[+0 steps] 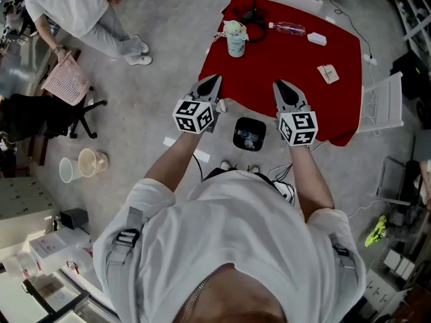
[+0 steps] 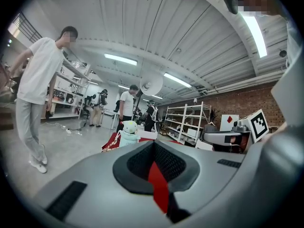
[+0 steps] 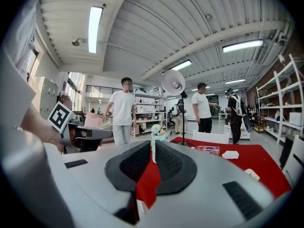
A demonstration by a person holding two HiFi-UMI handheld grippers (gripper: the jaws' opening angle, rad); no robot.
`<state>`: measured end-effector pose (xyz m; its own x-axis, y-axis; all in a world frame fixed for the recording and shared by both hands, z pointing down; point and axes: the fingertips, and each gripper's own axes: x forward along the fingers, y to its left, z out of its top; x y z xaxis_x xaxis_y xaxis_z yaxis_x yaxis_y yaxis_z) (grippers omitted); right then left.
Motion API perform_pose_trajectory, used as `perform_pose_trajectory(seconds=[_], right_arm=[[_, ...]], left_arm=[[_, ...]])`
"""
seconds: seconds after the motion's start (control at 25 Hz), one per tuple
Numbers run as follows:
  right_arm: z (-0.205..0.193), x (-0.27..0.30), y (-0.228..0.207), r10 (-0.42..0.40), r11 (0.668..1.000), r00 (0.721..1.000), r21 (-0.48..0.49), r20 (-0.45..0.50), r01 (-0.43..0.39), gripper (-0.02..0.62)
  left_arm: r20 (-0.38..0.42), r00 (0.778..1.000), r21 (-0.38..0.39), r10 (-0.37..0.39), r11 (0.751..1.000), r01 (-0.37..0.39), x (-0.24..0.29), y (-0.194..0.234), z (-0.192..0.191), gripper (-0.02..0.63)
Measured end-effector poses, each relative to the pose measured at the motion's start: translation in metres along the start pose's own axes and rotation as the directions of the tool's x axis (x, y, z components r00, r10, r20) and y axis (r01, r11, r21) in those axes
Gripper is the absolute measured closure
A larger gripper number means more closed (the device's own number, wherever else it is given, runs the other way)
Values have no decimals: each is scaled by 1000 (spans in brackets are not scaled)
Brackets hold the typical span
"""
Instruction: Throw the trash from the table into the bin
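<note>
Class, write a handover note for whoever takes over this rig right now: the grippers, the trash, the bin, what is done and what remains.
Left hand-held gripper: shut, empty.
Right hand-held gripper: jaws barely apart, empty.
Bin: on the floor at the person's feet, by the red table. Something already lies inside.
Left on the table: cup, plastic bottle, white packet, scrap of paper.
</note>
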<state>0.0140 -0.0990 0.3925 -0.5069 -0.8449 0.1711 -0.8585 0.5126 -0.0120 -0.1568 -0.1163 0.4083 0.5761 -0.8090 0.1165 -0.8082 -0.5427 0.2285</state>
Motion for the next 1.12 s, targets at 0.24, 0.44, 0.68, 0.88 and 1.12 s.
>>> perform_pose_trajectory(seconds=[0.24,0.44,0.68,0.88,1.12], right_arm=[[4,10,-6,-40,999,999,-17,-8,40,560],[5,19,-19,-80,996,997,-38,-15,79,559],[7,39,-52,-92,993,995,-71,-28,90,560],[4,63,-103,-73,992,997,-101,-39,69,560],[4,86,-181,-46,991,996,-130,-74,36,560]], left_arm=[[7,999,1,-35,999,35,7,10,7,597],[7,997,9,-75,997,75,20,15,11,597],[-2,994,11,-105,994,105,52,9,11,597],[2,994,13,-109,994,109,108,-3,12,597],[-2,994,12,-105,994,105,190,-28,21,597]])
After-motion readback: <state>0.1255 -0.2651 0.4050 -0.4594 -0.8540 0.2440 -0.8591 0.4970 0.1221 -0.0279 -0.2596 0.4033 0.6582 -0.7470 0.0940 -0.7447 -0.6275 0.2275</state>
